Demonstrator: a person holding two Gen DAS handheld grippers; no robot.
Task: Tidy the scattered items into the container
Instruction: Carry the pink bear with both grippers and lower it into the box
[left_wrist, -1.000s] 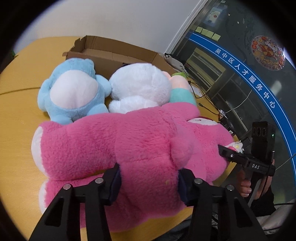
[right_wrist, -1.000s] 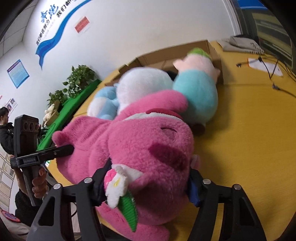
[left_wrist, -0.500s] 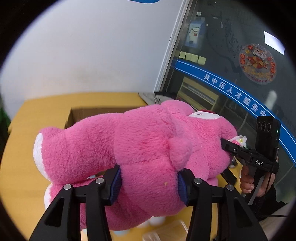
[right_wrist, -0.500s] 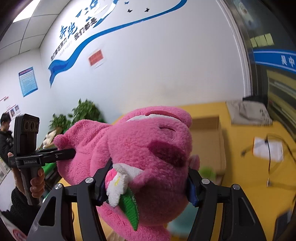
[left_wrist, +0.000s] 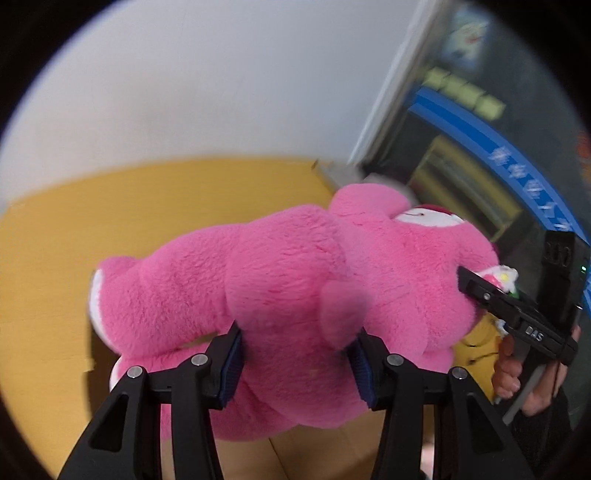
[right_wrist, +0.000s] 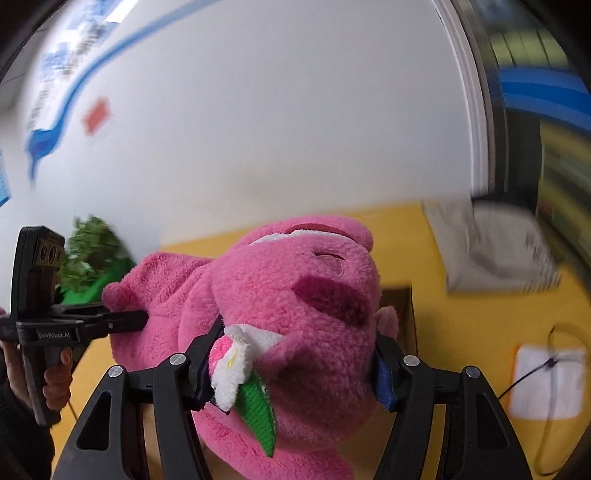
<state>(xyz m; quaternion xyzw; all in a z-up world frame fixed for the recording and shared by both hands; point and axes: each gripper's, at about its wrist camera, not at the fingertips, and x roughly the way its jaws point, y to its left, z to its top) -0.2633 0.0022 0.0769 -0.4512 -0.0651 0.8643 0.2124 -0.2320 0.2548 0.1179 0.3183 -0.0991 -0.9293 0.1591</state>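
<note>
Left gripper (left_wrist: 295, 363) is clamped on the body of the pink plush bear (left_wrist: 295, 295), pads sunk into the fur on both sides. Right gripper (right_wrist: 290, 363) pinches the bear's head (right_wrist: 295, 295), one pad beside the white flower (right_wrist: 231, 363) with its green leaf (right_wrist: 258, 410). The bear hangs sideways between the two, clear of the yellow table (left_wrist: 110, 221), head toward the right gripper.

Below the bear, in the left wrist view, a tan cardboard surface (left_wrist: 295, 454) shows; likely the box, but only a sliver is seen, so I cannot tell how the bear lines up with the opening. Right wrist view gives a dark gap with a cardboard edge (right_wrist: 397, 302) just behind the bear's head, probably the same box.

Step in hand, as I judge it: carry and lower the bear into the box.

Notes for doing it well:
- Move both grippers together, same pace; a soft toy sags or twists if one leads.
- Keep the squeeze firm until the bear rests on something below it.
- Lower legs and head level so neither catches on a box flap.
- Release both sides only once the bear is inside the walls.

Both views are motion-blurred; fine detail near the box is unreadable.
</note>
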